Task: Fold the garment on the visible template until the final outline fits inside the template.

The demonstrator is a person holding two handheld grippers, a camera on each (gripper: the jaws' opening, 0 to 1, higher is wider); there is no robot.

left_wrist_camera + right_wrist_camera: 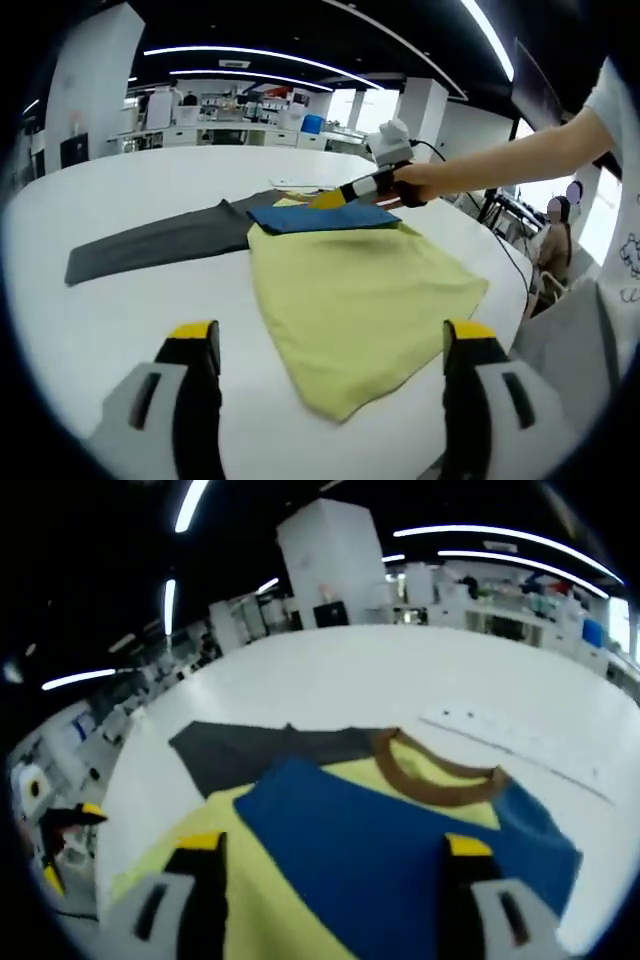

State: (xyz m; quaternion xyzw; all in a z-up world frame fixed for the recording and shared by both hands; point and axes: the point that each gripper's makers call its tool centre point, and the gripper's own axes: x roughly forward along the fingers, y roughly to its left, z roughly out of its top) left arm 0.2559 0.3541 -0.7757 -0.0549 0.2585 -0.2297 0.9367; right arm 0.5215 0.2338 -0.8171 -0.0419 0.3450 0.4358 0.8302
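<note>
Left gripper view: my left gripper (332,350) hovers with jaws spread wide, nothing between them, just above the near edge of the yellow shirt (360,300) lying flat on the white table (130,190). A blue sleeve (320,217) lies folded across the shirt's far end, and a grey template (160,245) reaches out to the left from under the shirt. At the far right, my right gripper (345,196), held in my hand (425,183), sits at the blue sleeve.

Right gripper view: my right gripper (335,858) is low over the blue sleeve (390,860), jaws wide apart; I cannot tell whether they touch the cloth. A brown collar (435,778) lies beyond, the grey template (260,755) farther left.
</note>
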